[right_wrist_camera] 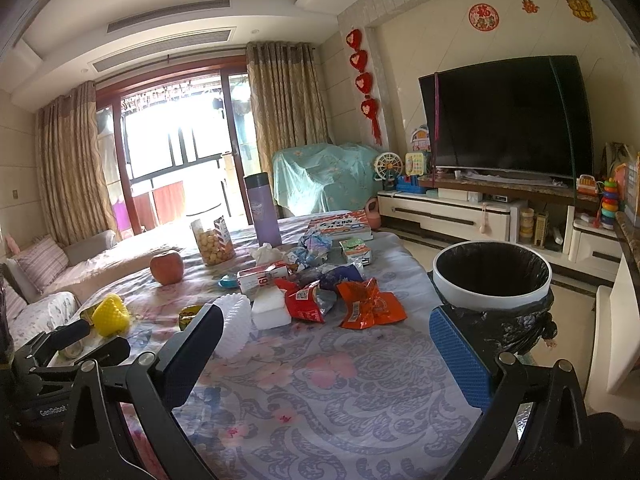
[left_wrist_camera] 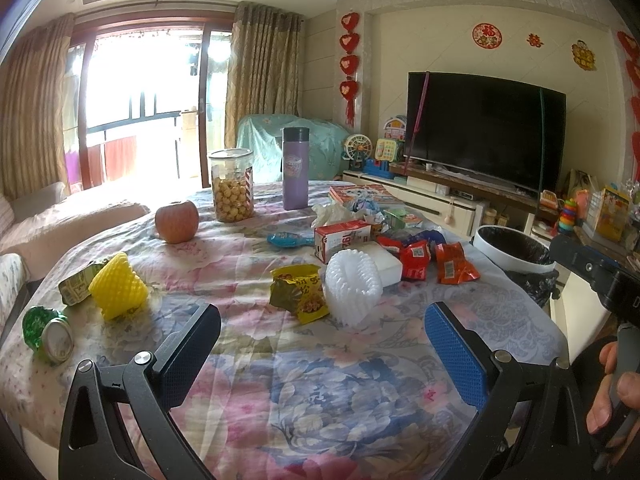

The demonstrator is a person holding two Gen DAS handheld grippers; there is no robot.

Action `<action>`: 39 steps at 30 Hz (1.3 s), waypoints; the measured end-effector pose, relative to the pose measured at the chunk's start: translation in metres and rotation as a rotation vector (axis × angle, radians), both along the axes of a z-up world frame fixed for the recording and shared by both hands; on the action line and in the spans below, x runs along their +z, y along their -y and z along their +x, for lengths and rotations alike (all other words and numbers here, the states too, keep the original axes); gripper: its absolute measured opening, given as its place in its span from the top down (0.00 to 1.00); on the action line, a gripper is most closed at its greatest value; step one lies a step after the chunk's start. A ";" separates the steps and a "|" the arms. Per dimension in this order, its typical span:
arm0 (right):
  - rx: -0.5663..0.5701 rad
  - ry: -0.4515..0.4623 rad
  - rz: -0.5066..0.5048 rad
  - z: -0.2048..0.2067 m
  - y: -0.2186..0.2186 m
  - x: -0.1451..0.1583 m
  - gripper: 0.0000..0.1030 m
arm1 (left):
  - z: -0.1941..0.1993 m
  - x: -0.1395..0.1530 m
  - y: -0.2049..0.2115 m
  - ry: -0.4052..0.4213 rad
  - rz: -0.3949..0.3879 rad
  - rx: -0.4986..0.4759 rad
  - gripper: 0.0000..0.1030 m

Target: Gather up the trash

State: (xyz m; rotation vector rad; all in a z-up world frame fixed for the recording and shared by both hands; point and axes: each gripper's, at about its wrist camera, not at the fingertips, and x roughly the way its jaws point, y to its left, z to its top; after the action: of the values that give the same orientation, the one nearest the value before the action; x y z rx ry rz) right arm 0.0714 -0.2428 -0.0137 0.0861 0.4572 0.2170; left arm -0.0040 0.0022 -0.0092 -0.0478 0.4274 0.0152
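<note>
I see the trash at frame centre: a white foam net sleeve lying with its long axis toward my left gripper, a crinkled yellow wrapper touching it, and red foil packets just behind. Floral cloth lies bare before both grippers. The black-lined bin stands off the worktop's right edge. My right gripper also has its jaws wide and empty.
</note>
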 end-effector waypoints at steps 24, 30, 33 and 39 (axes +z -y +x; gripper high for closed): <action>0.124 -0.105 0.053 0.017 -0.027 -0.021 0.00 | 0.035 -0.024 -0.036 -0.103 -0.039 0.063 0.01; 0.124 -0.153 0.069 0.031 -0.026 -0.030 0.01 | 0.055 -0.031 -0.040 -0.134 -0.020 0.067 0.02; 0.129 -0.167 0.065 0.037 -0.028 -0.033 0.01 | 0.066 -0.034 -0.041 -0.151 -0.019 0.062 0.04; 0.124 -0.219 0.070 0.055 -0.027 -0.046 0.07 | 0.096 -0.039 -0.041 -0.192 -0.028 0.047 0.08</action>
State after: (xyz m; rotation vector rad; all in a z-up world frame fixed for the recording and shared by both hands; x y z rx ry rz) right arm 0.1261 -0.2155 -0.0599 0.1514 0.6742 0.3471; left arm 0.0923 0.0430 -0.0479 -0.0843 0.6187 0.0606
